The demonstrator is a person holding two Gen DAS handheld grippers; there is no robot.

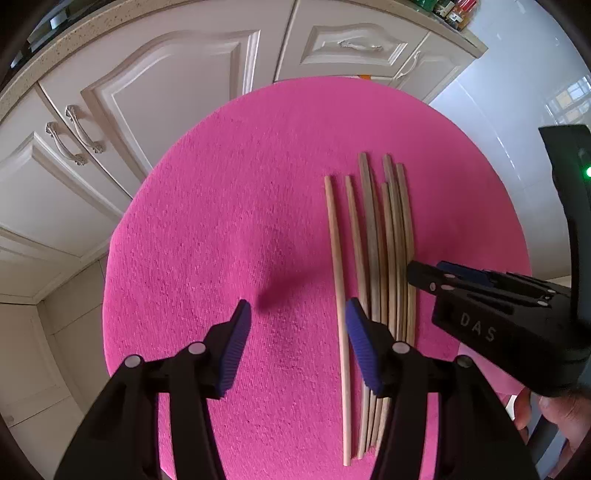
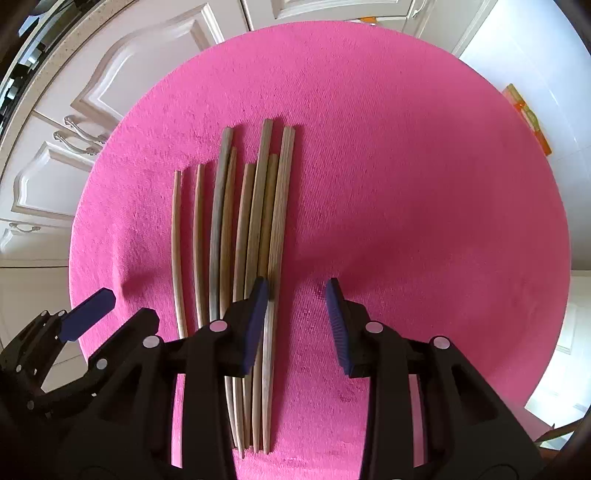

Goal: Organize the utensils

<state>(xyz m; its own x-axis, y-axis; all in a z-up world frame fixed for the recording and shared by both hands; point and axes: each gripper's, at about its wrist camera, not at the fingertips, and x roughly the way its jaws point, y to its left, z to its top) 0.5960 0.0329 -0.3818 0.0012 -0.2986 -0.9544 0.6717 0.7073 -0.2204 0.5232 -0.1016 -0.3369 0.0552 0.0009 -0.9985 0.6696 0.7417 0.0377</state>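
Several wooden chopsticks (image 1: 373, 240) lie side by side, lengthwise, on a round pink mat (image 1: 229, 206); in the right wrist view they (image 2: 251, 221) lie left of centre on the mat (image 2: 406, 184). My left gripper (image 1: 297, 314) is open and empty, just above the mat, with its right finger over the leftmost sticks. My right gripper (image 2: 297, 291) is open and empty, its left finger over the rightmost sticks. The right gripper also shows in the left wrist view (image 1: 417, 273), and a left fingertip (image 2: 88, 310) shows in the right wrist view.
White kitchen cabinets (image 1: 147, 92) with metal handles (image 1: 79, 129) stand behind the mat. A stone countertop edge (image 1: 74, 33) runs above them. A white tiled floor (image 1: 517, 122) lies to the right. An orange packet (image 2: 528, 114) lies on the floor beyond the mat.
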